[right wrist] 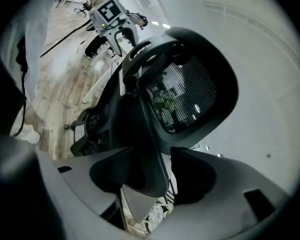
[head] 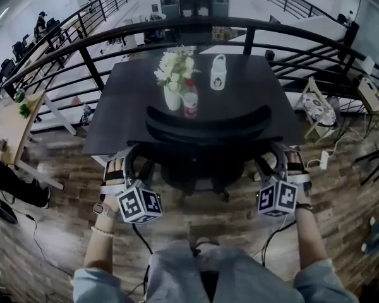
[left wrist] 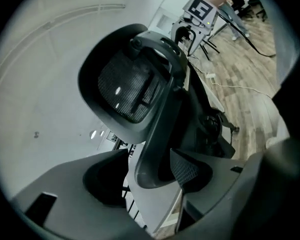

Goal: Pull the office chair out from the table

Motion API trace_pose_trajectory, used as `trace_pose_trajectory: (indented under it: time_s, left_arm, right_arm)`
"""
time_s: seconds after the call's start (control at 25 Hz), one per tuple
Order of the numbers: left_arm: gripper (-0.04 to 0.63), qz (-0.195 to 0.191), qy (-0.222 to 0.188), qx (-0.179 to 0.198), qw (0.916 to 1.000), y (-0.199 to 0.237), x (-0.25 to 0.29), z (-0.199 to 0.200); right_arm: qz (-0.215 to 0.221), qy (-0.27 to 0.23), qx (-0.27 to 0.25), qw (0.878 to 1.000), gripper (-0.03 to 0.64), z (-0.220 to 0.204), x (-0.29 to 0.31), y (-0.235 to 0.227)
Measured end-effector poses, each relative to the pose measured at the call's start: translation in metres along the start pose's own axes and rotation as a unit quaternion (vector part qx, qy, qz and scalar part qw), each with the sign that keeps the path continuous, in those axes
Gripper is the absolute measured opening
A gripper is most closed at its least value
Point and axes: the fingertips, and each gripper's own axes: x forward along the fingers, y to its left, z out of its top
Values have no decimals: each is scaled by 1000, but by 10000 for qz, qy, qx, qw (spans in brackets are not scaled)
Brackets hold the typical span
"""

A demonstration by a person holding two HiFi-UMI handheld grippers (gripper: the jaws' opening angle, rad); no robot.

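Note:
The black office chair [head: 208,122] stands tucked under the dark table [head: 259,93], its curved mesh back toward me. My left gripper [head: 127,168] is at the chair's left armrest and my right gripper [head: 279,164] at the right one. In the left gripper view the grey armrest bar [left wrist: 157,134] runs between the wide-set jaws of the left gripper [left wrist: 150,170], with a gap on one side. The right gripper [right wrist: 149,176] likewise straddles its armrest bar [right wrist: 142,149] with the jaws apart. Both are open around the armrests, with the mesh back [right wrist: 190,89] beyond.
On the table stand a white vase of flowers [head: 174,81], a red can [head: 190,105] and a white jug [head: 218,72]. A black railing [head: 177,29] curves behind the table. A folded chair [head: 319,109] and a white cable [head: 324,160] lie on the wooden floor at right.

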Motion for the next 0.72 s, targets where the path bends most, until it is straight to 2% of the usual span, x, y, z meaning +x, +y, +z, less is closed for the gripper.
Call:
trace_pose_trajectory:
  time_s: [0.16, 0.32, 0.52, 0.64, 0.72]
  left_arm:
    - [286, -27, 171, 538, 9984, -5, 16, -7]
    - [285, -48, 280, 833, 9961, -8, 32, -8]
    - [282, -114, 302, 894, 9955, -12, 47, -4]
    - [255, 112, 352, 1016, 9941, -10, 54, -3]
    - [210, 295, 378, 1083, 9930, -7, 56, -3]
  right_arm:
    - [34, 138, -632, 9979, 239, -9, 15, 6]
    - [99, 238, -992, 9947, 239, -16, 28, 8]
    - [62, 308, -1267, 9914, 239, -19, 43, 8]
    - [-67, 264, -1264, 9916, 239, -19, 45, 6]
    - [-199, 236, -1289, 9912, 238, -19, 44, 4]
